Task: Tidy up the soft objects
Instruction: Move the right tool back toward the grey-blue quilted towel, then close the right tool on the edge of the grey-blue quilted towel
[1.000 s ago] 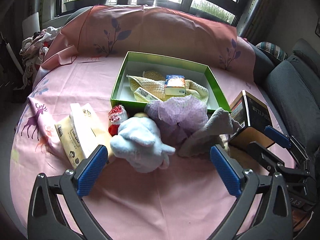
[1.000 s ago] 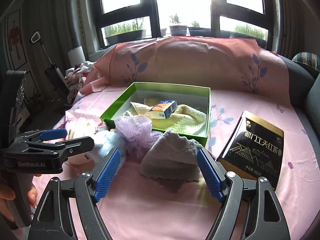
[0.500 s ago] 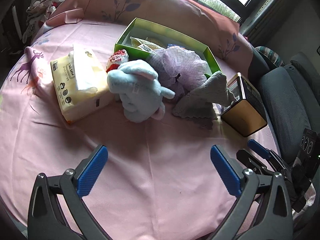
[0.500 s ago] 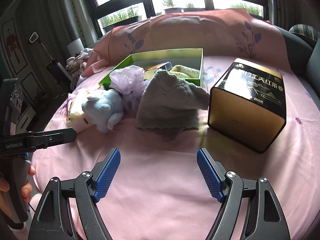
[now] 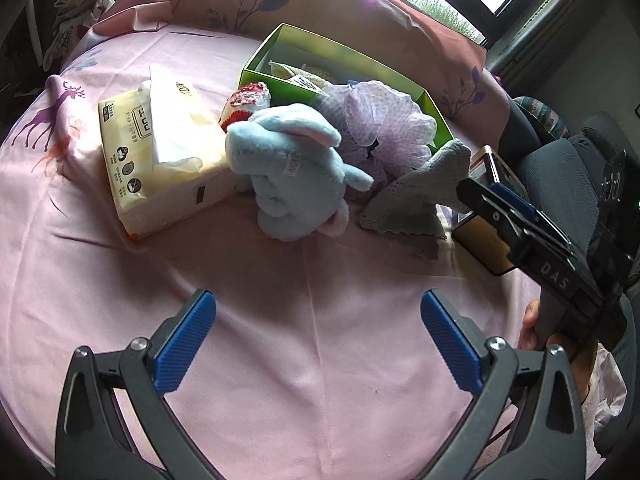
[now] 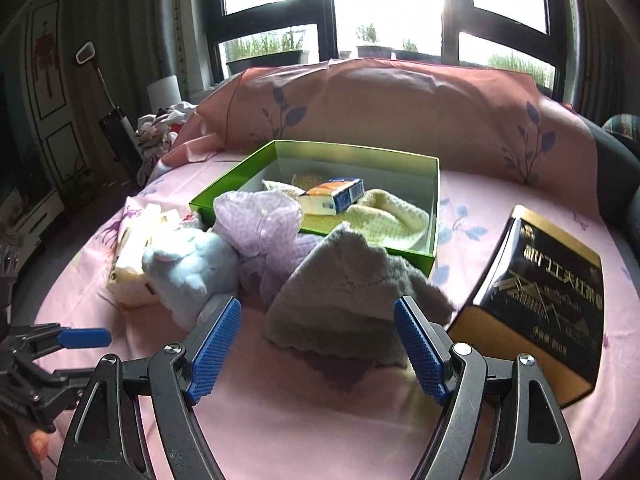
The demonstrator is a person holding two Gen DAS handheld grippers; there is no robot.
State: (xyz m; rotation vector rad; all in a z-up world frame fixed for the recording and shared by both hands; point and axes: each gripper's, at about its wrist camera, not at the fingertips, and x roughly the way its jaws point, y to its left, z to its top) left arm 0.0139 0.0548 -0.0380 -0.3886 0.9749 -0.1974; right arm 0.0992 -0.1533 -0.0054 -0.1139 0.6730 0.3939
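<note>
On the pink cloth lie a light blue plush rabbit (image 5: 292, 176) (image 6: 188, 264), a lilac mesh puff (image 5: 384, 124) (image 6: 264, 228) and a grey knitted cloth (image 5: 420, 196) (image 6: 352, 304). Behind them stands a green box (image 5: 340, 52) (image 6: 434, 216) with a cream knit and a small carton inside. My left gripper (image 5: 316, 340) is open over bare cloth, well short of the rabbit. My right gripper (image 6: 316, 344) is open, its blue pads on either side of the grey cloth's near edge, not pressing it.
A yellow tissue pack (image 5: 156, 152) lies left of the rabbit, with a small red and white knit (image 5: 248, 100) behind it. A black and gold tin (image 6: 540, 300) stands right of the grey cloth. A pink-covered cushion (image 6: 400, 112) backs the table; clothes are piled far left.
Both grippers pulled back and sank. In the last half second my right gripper moved forward again to the grey cloth. Both stayed open.
</note>
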